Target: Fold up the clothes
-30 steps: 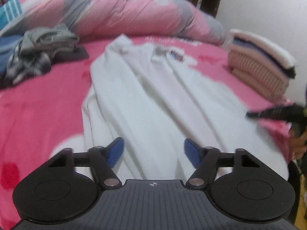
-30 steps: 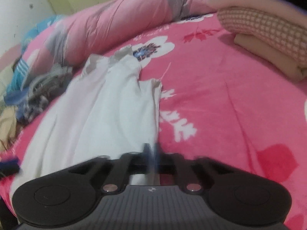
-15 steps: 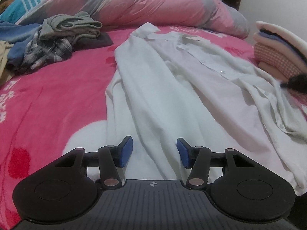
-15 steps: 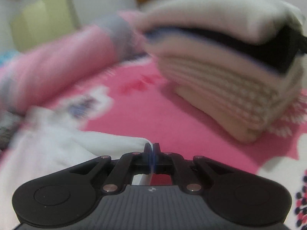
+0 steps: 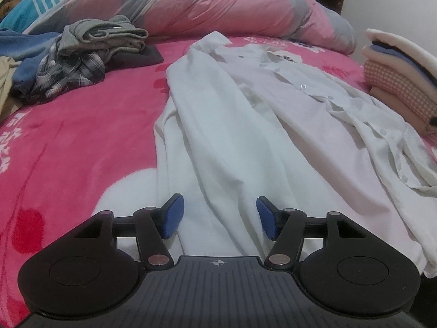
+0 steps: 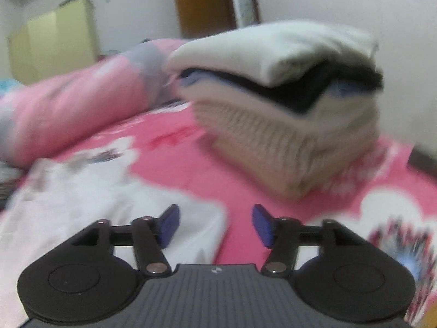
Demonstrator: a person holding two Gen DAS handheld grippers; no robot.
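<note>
Beside white shirt [image 5: 245, 125] | folded stack [image 6: 286, 120] | clothes heap [image 5: 82, 57]

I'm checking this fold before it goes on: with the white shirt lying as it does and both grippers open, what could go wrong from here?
1. The white shirt lies rumpled, its button edge bunched at the right; folding now would likely trap creases.
2. The folded stack sits close beyond the open right gripper; a sweep might topple it.
3. The open left gripper could pinch several layers at the hem.
</note>
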